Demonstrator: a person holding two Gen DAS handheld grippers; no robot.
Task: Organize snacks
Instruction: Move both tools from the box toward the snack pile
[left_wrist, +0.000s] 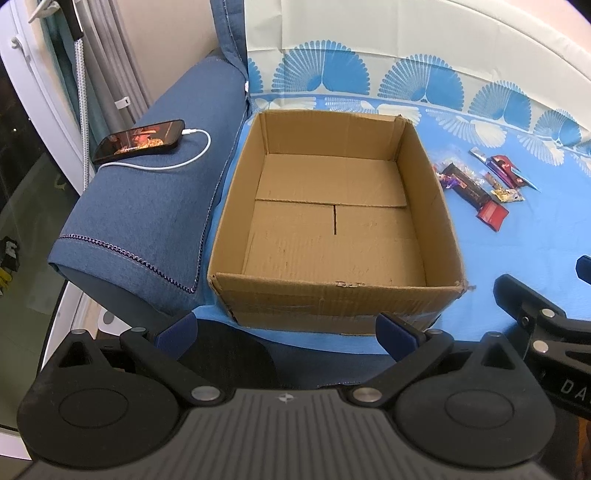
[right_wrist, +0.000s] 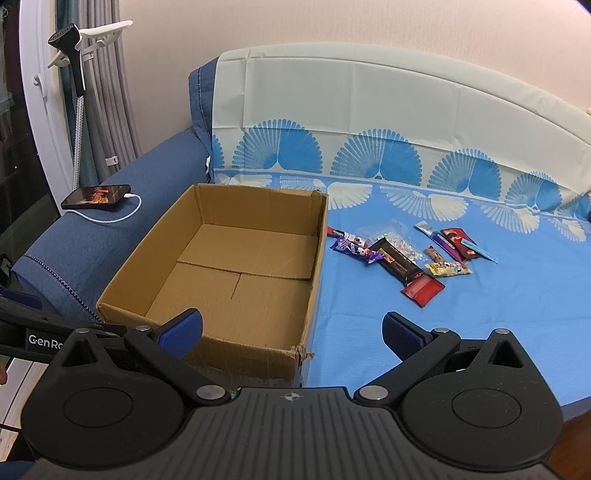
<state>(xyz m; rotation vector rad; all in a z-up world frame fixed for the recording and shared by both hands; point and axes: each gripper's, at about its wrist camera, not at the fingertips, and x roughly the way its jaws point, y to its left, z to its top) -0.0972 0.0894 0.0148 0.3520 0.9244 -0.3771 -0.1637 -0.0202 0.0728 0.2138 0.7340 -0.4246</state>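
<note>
An open, empty cardboard box (left_wrist: 428, 206) (right_wrist: 122, 291) sits on a blue sheet, against a blue padded arm. A small heap of snack packets (right_wrist: 410, 251) (left_wrist: 476, 181) lies on the sheet right of the box: a black bar (right_wrist: 397, 260), a red packet (right_wrist: 423, 288), a purple packet (right_wrist: 351, 247), a yellow packet (right_wrist: 448, 268) and others. My left gripper (left_wrist: 288, 332) is open and empty, hovering before the box's near wall. My right gripper (right_wrist: 291, 332) is open and empty, above the box's near right corner, short of the snacks.
A phone (left_wrist: 142, 140) (right_wrist: 96, 197) on a white charging cable lies on the blue padded arm (left_wrist: 147, 221) left of the box. A garment steamer (right_wrist: 68, 40) and curtains stand at far left. The patterned sheet (right_wrist: 480, 314) stretches right. The right gripper's body (left_wrist: 543, 325) shows in the left view.
</note>
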